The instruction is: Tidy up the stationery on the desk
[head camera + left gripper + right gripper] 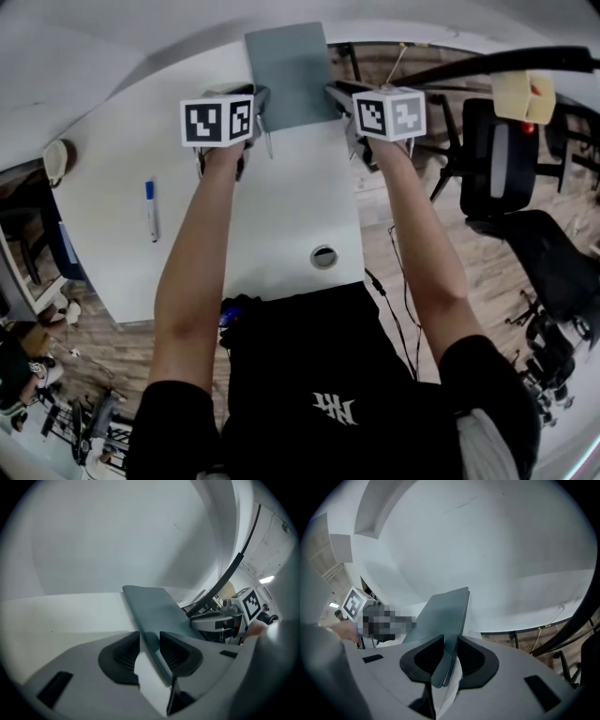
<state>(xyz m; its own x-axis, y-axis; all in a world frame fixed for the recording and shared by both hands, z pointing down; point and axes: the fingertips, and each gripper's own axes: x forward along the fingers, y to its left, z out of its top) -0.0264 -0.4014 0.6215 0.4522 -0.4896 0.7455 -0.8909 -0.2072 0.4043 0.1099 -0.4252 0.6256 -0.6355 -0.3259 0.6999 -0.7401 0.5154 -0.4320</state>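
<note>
Overhead, a person leans over a white bench (281, 211) with 2 handheld grippers, both set on a slate-grey notebook (291, 73) at the bench's far end, at 12 o'clock in the head view. The left gripper (150, 651) is at the notebook's 9 o'clock edge. Its jaws stand spread, and the thin cover runs between the ribbed pads with a gap showing beside it. The right gripper (449, 660) is at the 3 o'clock edge, its jaws pinching the notebook with both pads close against the cover. Whether the notebook rests on the bench or is lifted off it cannot be told. A blue-and-white marker (151, 208) lies alone on the bench at 9 o'clock, well apart from the notebook. A round cable port (323, 256) sits near the bench's near edge. Black office chairs (502, 169) stand on the wood floor at 3 o'clock.
</note>
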